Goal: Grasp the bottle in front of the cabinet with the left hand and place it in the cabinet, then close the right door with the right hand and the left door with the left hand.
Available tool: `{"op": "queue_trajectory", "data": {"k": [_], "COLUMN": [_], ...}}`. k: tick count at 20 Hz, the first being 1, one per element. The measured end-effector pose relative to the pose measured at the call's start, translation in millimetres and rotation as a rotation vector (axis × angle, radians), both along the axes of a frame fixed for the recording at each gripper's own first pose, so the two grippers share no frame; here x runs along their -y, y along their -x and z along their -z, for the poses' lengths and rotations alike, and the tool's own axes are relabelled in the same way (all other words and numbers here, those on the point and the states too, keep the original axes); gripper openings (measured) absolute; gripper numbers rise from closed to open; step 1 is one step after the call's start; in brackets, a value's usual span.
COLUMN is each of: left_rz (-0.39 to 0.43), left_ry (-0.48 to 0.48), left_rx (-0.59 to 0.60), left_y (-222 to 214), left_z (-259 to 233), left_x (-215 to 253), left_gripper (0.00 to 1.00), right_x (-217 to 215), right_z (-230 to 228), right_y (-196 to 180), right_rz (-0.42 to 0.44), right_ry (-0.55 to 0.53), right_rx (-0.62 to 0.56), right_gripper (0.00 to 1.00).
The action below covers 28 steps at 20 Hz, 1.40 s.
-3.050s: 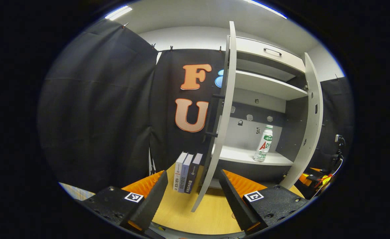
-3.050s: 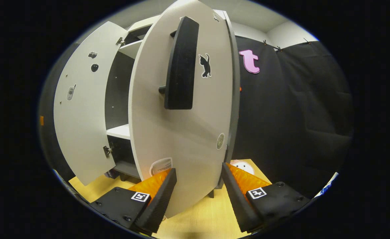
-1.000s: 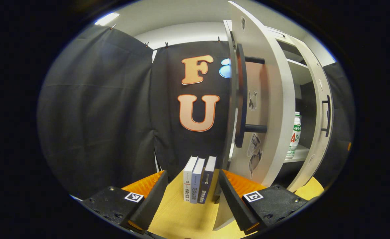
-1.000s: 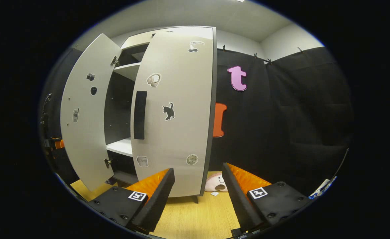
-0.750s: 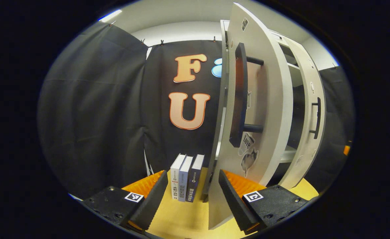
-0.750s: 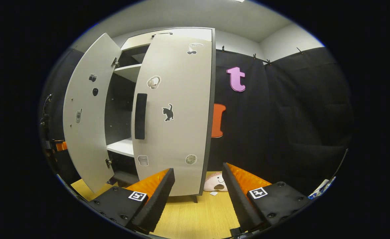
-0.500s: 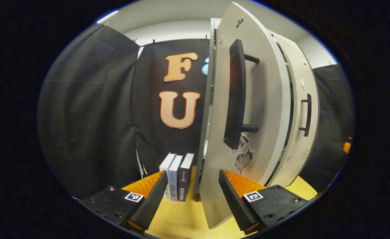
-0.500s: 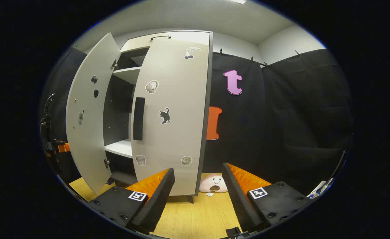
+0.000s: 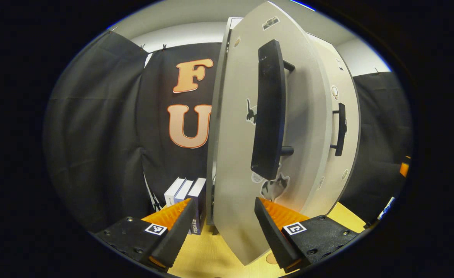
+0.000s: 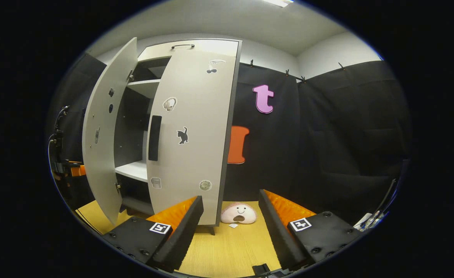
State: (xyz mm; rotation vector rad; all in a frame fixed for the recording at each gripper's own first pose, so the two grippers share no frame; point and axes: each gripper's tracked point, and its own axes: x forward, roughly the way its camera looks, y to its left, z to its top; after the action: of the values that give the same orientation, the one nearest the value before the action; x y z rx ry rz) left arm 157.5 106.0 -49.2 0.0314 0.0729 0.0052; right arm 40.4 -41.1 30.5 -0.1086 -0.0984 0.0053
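In the left gripper view the cabinet's left door [image 9: 234, 154] stands close in front, its long black handle [image 9: 269, 116] upright. My left gripper [image 9: 223, 204] is open, and the door's lower edge lies between its fingers. Beyond it the right door [image 9: 346, 154] lies nearly flat against the cabinet. In the right gripper view the left door [image 10: 99, 146] is still ajar, with a white shelf [image 10: 132, 170] showing in the gap, and the right door [image 10: 192, 135] looks shut. My right gripper [image 10: 230, 200] is open and holds nothing, back from the cabinet. The doors hide the bottle.
Three books [image 9: 186, 193] stand upright on the wooden table [image 9: 203, 258] left of the cabinet. A pink plush toy [image 10: 237, 213] lies by the cabinet's right foot. Dark gear with an orange part [image 10: 70, 170] shows past the left door. Black cloth walls both sides.
The left door has swung further toward the cabinet and now covers the bottle in the left gripper view. The right gripper has drawn back from the shut right door.
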Motion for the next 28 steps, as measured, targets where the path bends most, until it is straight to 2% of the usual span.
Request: {"op": "queue_trajectory", "data": {"k": [3,4,12,13,15,17,18,19,27,28], "left_rz": [0.020,0.026,0.113,0.120,0.138,0.125,0.122,0.122,0.129,0.129], "left_ry": [-0.007,-0.006,0.030,0.027,0.006,-0.035,-0.051,-0.057,-0.017,-0.018], "left_rx": [-0.002,-0.003,-0.024,-0.025,-0.027,-0.017,-0.009,-0.007,-0.047,-0.050], "left_y": [-6.4,-8.7,-42.6,-49.6,-62.5,-72.2,-72.3,-73.3,-80.4,-81.5], "left_z": [1.2,2.0,15.3,17.2,23.0,23.3,23.7,23.7,34.6,35.8], "left_x": [10.4,15.7,71.4,80.5,98.0,104.6,104.5,105.0,110.0,110.9], "left_gripper": [0.91,0.94,0.94,0.97,0.95,0.95,0.92,0.94,0.95,0.92], "right_x": [9.2,13.9,42.1,45.4,52.2,60.7,64.5,66.5,83.4,84.8], "right_z": [0.0,1.3,1.8,2.0,3.6,6.2,7.0,7.8,15.7,15.6], "right_y": [2.8,4.4,11.0,10.6,8.1,6.2,6.8,4.2,-4.8,-7.8], "right_rz": [0.017,0.027,0.065,0.068,0.080,0.097,0.104,0.108,0.125,0.126], "right_ry": [0.016,0.020,0.000,-0.002,-0.008,-0.010,-0.012,-0.015,-0.044,-0.043], "right_rx": [0.005,0.002,0.002,0.002,0.001,-0.004,-0.004,-0.005,-0.023,-0.026], "right_gripper": [0.95,0.95,0.96,0.96,0.96,0.96,0.96,0.96,0.96,0.96]}}
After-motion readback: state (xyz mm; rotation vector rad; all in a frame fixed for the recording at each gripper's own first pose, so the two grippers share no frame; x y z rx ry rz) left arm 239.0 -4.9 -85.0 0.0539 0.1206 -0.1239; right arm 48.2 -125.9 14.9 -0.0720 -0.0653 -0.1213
